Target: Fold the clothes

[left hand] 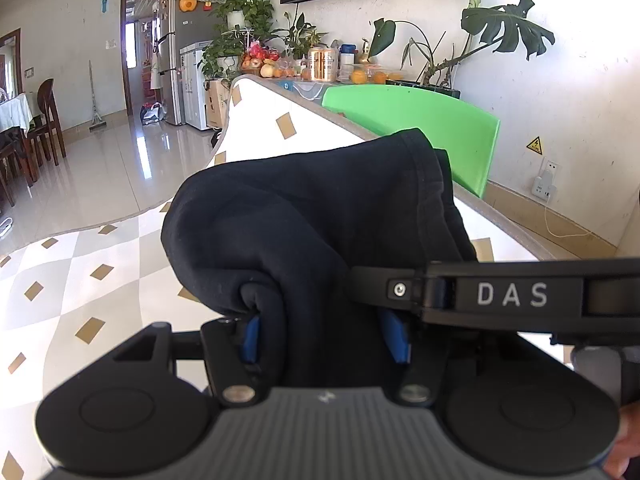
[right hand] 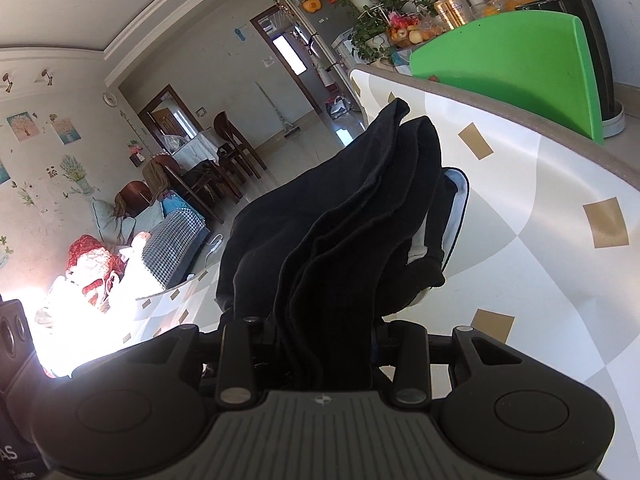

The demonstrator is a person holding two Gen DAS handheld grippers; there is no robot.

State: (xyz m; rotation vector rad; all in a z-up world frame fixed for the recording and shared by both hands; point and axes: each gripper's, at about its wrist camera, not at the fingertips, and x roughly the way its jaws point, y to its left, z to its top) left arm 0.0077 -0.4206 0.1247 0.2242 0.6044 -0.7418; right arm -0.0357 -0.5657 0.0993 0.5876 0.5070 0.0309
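Note:
A black garment (left hand: 312,216) is bunched in thick folds over the table with the white, grey and tan diamond cloth (left hand: 80,264). My left gripper (left hand: 324,336) is shut on a fold of it; the blue pads (left hand: 250,340) press the cloth from both sides. In the right wrist view the same black garment (right hand: 340,220) hangs in several layers, with a white lining (right hand: 458,196) showing at its right edge. My right gripper (right hand: 328,352) is shut on those layers; its fingertips are hidden by the cloth. The right gripper's body (left hand: 512,294) crosses the left wrist view.
A green chair back (left hand: 420,120) stands behind the table's far edge (left hand: 500,216). A counter with fruit, cans and plants (left hand: 320,64) lies beyond. Dining chairs (left hand: 44,120) and a tiled floor are on the left. A sofa with clothes (right hand: 160,232) shows in the right wrist view.

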